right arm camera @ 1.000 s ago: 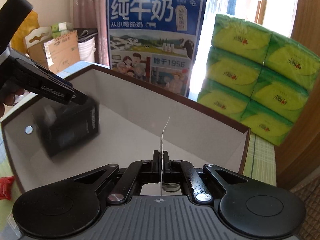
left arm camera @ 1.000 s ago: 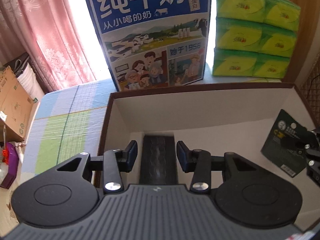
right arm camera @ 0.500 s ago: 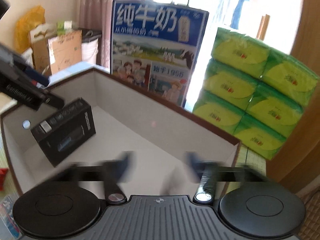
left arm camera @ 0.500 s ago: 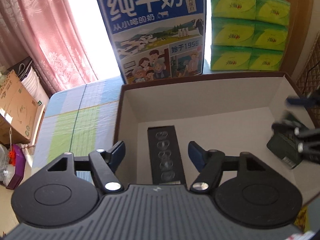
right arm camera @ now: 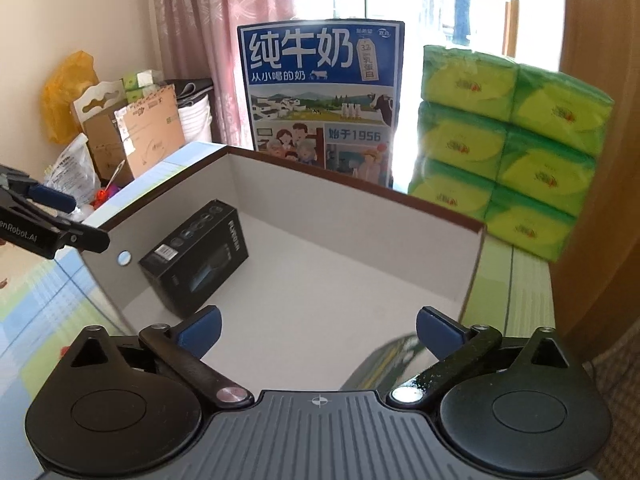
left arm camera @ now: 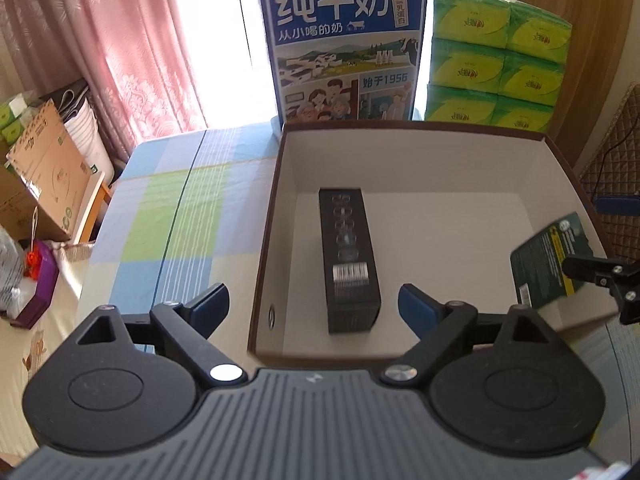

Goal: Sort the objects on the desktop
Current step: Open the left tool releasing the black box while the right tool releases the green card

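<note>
Right now both tools are empty, with their fingers spread wide: the left gripper (left arm camera: 314,308) hangs above the near wall of the open storage box (left arm camera: 400,130), and the right gripper (right arm camera: 318,330) sits at the box's other near corner. A black carton (left arm camera: 349,258) lies flat on the box floor, close to the left wall, barcode end toward the left camera — one item sorted, it seems. The dark green card pack (left arm camera: 550,258) is tilted over the right side of the box; from the left wrist view the right gripper's fingertips overlap its edge, but its own camera shows the fingers apart and only a blurred green shape below them, so I judge the pack to be loose and dropping or just landed — I cannot tell if it rests on the floor yet. The step in hand looks like the end of a placing move. Next would call for lifting both tools clear of the box walls and finding whatever remains on the checked tablecloth (left arm camera: 168,208); none shows in these views.
</note>
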### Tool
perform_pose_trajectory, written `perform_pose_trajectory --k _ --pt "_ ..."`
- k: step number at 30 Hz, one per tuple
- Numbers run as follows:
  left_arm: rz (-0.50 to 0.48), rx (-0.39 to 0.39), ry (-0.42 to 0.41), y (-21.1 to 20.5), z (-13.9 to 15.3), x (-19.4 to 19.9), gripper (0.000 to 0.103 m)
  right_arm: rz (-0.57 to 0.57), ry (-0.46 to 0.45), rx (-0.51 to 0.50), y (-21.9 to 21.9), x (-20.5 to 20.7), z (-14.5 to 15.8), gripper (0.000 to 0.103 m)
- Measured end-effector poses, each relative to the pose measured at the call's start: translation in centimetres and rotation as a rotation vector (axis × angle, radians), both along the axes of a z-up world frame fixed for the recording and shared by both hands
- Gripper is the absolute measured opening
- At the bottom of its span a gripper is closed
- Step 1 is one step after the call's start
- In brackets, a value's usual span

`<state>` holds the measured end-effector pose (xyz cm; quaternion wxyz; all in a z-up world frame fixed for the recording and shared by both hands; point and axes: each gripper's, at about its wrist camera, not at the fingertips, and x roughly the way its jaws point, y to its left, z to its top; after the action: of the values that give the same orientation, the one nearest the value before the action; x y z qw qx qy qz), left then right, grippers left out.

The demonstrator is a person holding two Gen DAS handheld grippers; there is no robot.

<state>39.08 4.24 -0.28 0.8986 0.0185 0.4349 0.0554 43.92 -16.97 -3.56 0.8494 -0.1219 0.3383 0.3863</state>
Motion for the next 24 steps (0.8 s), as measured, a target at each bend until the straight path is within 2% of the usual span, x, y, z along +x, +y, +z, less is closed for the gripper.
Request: perform_pose_trajectory --k 13,24 --pt "-0.032 -0.025 -0.041 1.1 2.0 -6.0 0.09 -0.16 -0.005 0.025 -1.6 -6.0 2.7 0.101" --pt "-0.059 -0.055 -0.066 1.7 3.1 -10.0 0.091 -0.237 -0.019 0.06 -2.7 -11.2 4.6 0.101"
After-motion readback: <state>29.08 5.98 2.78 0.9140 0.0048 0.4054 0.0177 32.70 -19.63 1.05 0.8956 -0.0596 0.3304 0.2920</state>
